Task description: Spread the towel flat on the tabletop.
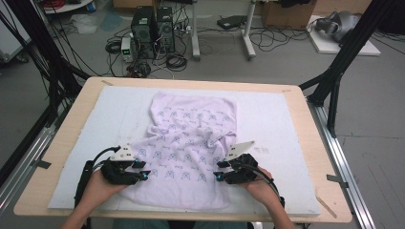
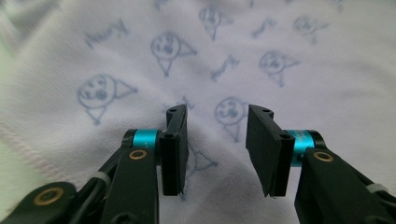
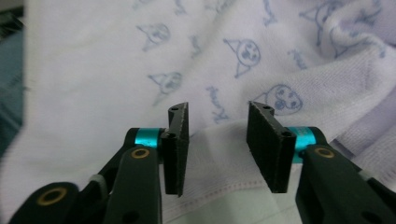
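Observation:
A pale lilac towel (image 1: pixel 188 143) printed with small blue faces lies rumpled on the white mat, its near end spread wide. My left gripper (image 1: pixel 143 170) rests at the towel's near left side, jaws open over the printed cloth (image 2: pixel 140 70) with nothing pinched between them. My right gripper (image 1: pixel 218 170) sits at the near right side, also open, its jaws above the towel's stitched hem (image 3: pixel 224 186). In the right gripper view a thick fold (image 3: pixel 345 84) bunches up at the right. A hand holds each gripper from below.
The white mat (image 1: pixel 277 124) covers a wooden table (image 1: pixel 71 124). Black frame posts (image 1: pixel 334 76) stand at the table's far corners. Computers (image 1: pixel 153 28) and cables sit on the floor beyond.

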{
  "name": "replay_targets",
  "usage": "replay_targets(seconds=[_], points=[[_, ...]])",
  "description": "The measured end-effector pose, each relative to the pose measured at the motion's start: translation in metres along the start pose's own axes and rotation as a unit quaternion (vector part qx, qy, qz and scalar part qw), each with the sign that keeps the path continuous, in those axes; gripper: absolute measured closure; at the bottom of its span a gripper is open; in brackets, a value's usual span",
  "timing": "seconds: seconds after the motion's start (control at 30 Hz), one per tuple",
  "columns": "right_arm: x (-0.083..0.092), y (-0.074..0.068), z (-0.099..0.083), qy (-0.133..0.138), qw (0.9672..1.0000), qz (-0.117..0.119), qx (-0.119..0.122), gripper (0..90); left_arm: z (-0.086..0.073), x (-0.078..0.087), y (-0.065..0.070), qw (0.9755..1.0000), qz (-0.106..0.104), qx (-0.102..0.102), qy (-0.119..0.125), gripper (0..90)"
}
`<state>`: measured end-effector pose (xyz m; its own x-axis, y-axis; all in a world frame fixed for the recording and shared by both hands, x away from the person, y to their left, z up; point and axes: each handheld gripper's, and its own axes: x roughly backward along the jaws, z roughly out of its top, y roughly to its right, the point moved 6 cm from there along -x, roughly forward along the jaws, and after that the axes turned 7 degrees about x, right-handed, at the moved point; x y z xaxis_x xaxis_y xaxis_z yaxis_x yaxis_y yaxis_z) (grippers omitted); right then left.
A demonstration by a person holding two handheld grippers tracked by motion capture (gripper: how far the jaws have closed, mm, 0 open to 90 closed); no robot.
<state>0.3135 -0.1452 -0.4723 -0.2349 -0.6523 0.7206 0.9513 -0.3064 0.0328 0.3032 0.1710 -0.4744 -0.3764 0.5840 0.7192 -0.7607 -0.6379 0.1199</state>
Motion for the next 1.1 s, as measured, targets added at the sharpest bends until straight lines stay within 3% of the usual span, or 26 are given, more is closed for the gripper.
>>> replay_targets(seconds=[0.03, 0.13, 0.23, 0.33, 0.47, 0.7, 0.83, 0.9, 0.97, 1.03, 1.1], points=[[-0.003, 0.001, -0.001, -0.005, 1.0, 0.0, 0.001, 57.8, -0.002, -0.004, -0.001, 0.9999, 0.004, -0.006, -0.01, 58.8], [-0.011, 0.002, -0.003, -0.002, 0.9998, 0.013, -0.013, 60.4, -0.003, -0.004, -0.001, 1.0, 0.001, -0.007, 0.0, 64.3], [-0.011, 0.002, -0.004, 0.006, 0.9993, 0.029, -0.023, 73.8, -0.005, -0.003, 0.002, 0.9999, -0.009, -0.009, 0.006, 80.5], [-0.011, -0.003, -0.003, 0.008, 0.9992, 0.036, -0.017, 83.1, -0.006, -0.002, 0.004, 0.9999, -0.008, -0.003, 0.01, 86.2], [-0.006, -0.009, -0.002, 0.01, 0.999, 0.043, -0.007, 84.5, -0.009, 0.005, 0.01, 0.9999, -0.011, -0.002, 0.009, 87.0], [0.022, -0.032, -0.002, 0.042, 0.9974, 0.059, 0.001, 84.4, -0.014, 0.038, 0.039, 0.9996, -0.016, -0.003, 0.023, 87.1], [0.042, -0.051, 0.0, 0.061, 0.9946, 0.083, 0.008, 83.0, -0.015, 0.059, 0.056, 0.999, -0.034, -0.003, 0.029, 86.5], [0.054, -0.056, 0.005, 0.078, 0.9922, 0.096, 0.013, 76.1, -0.011, 0.067, 0.059, 0.9986, -0.035, -0.006, 0.039, 78.5], [0.065, -0.051, 0.012, 0.1, 0.9916, 0.081, 0.009, 70.8, -0.006, 0.068, 0.056, 0.9987, -0.027, -0.008, 0.042, 65.8], [0.069, -0.039, 0.014, 0.101, 0.9937, 0.05, 0.0, 66.5, -0.001, 0.063, 0.048, 0.9986, -0.02, -0.016, 0.047, 61.0], [0.061, -0.026, 0.014, 0.089, 0.9956, 0.027, -0.007, 63.4, 0.003, 0.05, 0.034, 0.9988, -0.008, -0.015, 0.046, 59.6]])
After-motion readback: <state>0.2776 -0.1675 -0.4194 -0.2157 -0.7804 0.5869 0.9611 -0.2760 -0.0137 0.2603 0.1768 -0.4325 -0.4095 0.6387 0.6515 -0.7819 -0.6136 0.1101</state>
